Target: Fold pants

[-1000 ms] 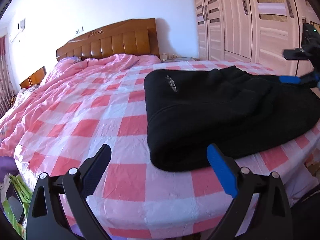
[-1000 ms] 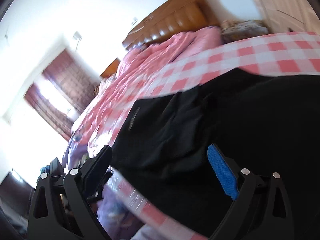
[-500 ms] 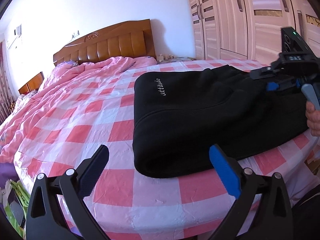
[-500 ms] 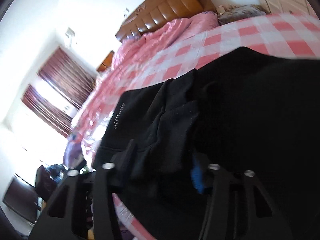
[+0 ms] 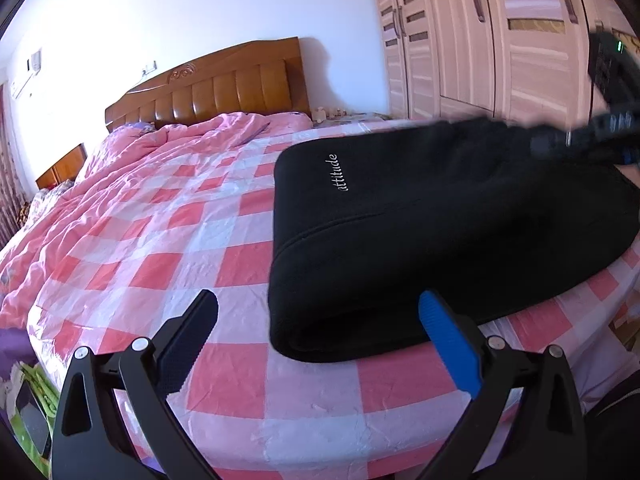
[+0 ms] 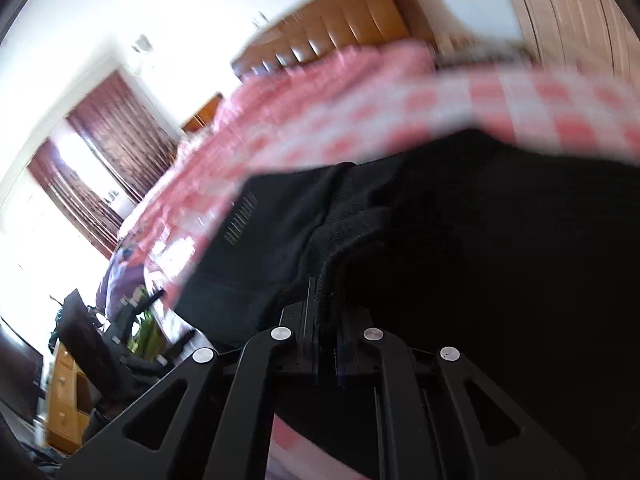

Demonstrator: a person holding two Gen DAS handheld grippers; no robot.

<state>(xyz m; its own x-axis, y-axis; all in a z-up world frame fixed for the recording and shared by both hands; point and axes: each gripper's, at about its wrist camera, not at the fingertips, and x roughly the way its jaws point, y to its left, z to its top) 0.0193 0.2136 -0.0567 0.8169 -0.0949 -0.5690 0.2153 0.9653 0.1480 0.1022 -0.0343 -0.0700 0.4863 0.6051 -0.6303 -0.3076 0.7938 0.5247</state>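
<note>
Black pants (image 5: 432, 216) with white "attitude" lettering lie partly folded near the front right edge of the bed. My left gripper (image 5: 320, 336) is open and empty, just in front of the pants' near fold. My right gripper (image 6: 326, 312) is shut on an edge of the pants (image 6: 440, 240) and lifts the cloth. In the left wrist view it shows at the far right (image 5: 560, 144), blurred, holding the raised far edge.
The bed (image 5: 160, 240) has a pink and white checked sheet, a crumpled pink quilt (image 5: 180, 148) and a wooden headboard (image 5: 208, 84). Wardrobe doors (image 5: 480, 40) stand at the right. Bags and clutter (image 6: 100, 340) lie on the floor beside the bed.
My right gripper closed on the pants' edge and has lifted it. My left gripper stayed open and moved slightly nearer the pants' near fold.
</note>
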